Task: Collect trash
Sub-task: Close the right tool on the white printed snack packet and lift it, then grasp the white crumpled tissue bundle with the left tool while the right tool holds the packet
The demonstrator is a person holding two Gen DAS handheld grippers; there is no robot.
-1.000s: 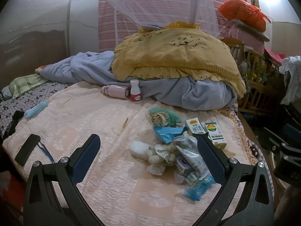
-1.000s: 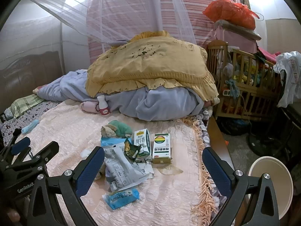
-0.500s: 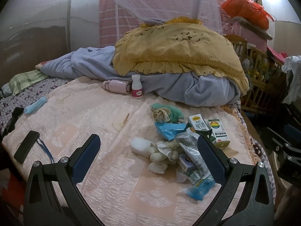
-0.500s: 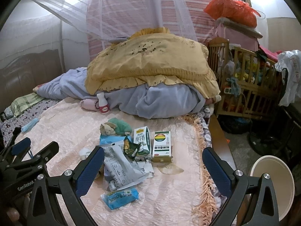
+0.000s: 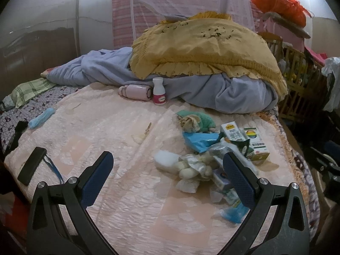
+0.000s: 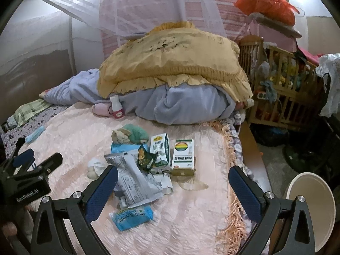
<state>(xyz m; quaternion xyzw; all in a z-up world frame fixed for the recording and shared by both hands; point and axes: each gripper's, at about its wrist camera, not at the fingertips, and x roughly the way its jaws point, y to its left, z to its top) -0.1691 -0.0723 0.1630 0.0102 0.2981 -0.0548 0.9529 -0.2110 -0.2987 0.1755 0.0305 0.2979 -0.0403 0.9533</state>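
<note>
A heap of trash lies on the pink bedspread (image 5: pixel 110 127): a milk carton (image 6: pixel 160 148), a rainbow-marked box (image 6: pixel 183 156), a grey foil wrapper (image 6: pixel 132 177), a blue packet (image 6: pixel 131 215), a blue bag (image 5: pixel 198 140) and crumpled tissues (image 5: pixel 191 170). My left gripper (image 5: pixel 167 167) hovers open over the bed, its right finger above the heap's near side. My right gripper (image 6: pixel 173 183) is open too, with the wrapper and boxes between its fingers but farther off. Neither holds anything.
A white bin (image 6: pixel 311 204) stands on the floor right of the bed. A small plush toy (image 6: pixel 129 136), a white bottle (image 5: pixel 159 94), a pink roll (image 5: pixel 135 92), a blue mask (image 5: pixel 41 118) and a black phone (image 5: pixel 31 165) lie on the bed. Bedding (image 5: pixel 201 48) is piled behind; a wooden crib (image 6: pixel 282 89) stands right.
Both grippers have drifted slightly forward and upward over the bed; the heap sits a little lower in both views. Their jaws stay as wide as before.
</note>
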